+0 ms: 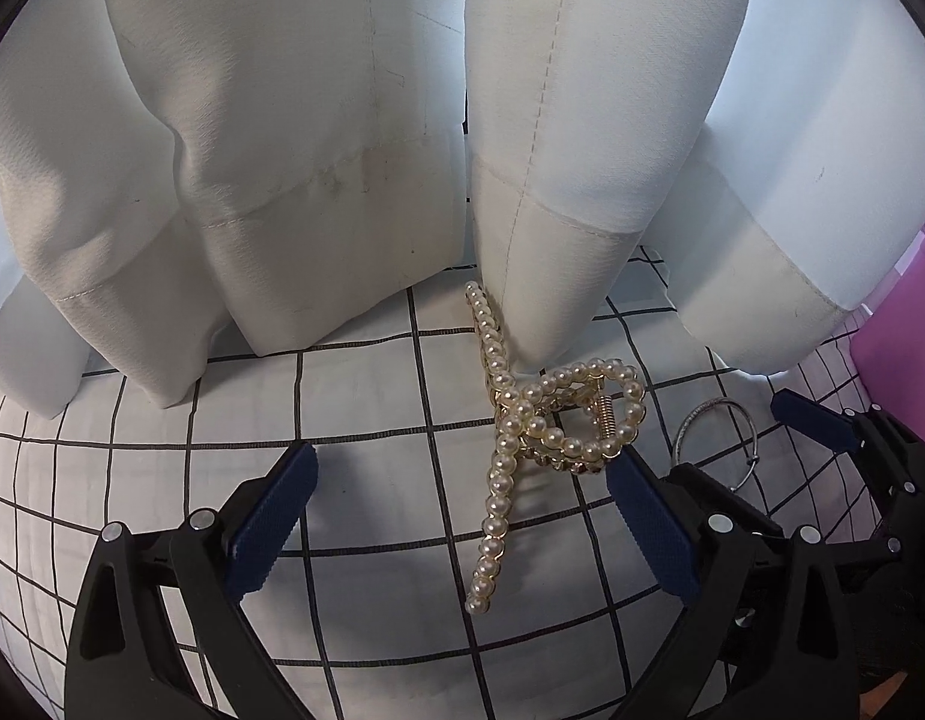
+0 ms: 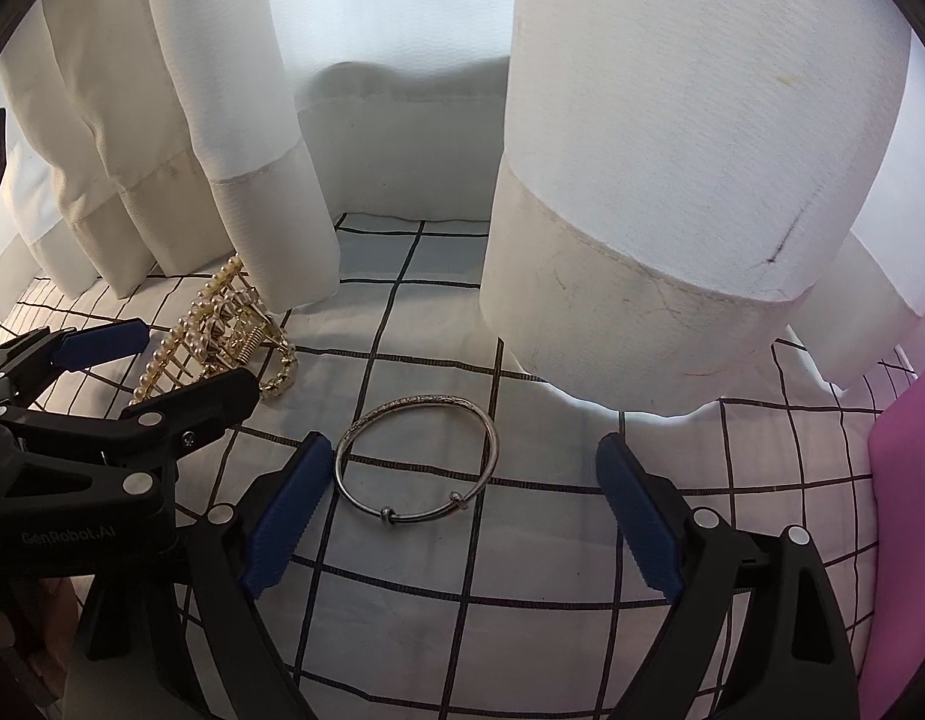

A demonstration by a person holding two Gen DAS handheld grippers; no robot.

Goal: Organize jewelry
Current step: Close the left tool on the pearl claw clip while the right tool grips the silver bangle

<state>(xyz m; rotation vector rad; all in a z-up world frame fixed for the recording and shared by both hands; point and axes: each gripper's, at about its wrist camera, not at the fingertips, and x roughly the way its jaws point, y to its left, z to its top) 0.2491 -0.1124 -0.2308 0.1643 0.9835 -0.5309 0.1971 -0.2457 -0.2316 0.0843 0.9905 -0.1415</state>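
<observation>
- Left wrist view: left hand-held gripper [image 1: 459, 516] with blue pads set wide apart, gripping nothing.
- Between those pads, on the grid-patterned cloth [image 1: 372, 396]: pearl hair claw [image 1: 525, 426], gold-framed, long pearl arm running toward the camera through the gap, coil spring and looped end nearer the right pad.
- Right pad just beside the claw's looped end; contact cannot be told. Left pad well apart from it.
- Far tip of the claw tucked against the hem of the white curtain [image 1: 318, 168] hanging onto the cloth.
- Right wrist view: right hand-held gripper [image 2: 465, 516] likewise spread wide, clamped on nothing.
- Between its pads, lying flat on the cloth: silver bangle [image 2: 417, 462], two small sliding beads on the near side, left rim just beside the left pad, right rim well apart from the right pad.
- Left of the bangle, the other hand-held gripper straddling the hair claw.
- Beyond the bangle, curtain folds resting on the cloth.
- At the far right edge, a pink object [image 2: 906, 540], cut off by the frame.
</observation>
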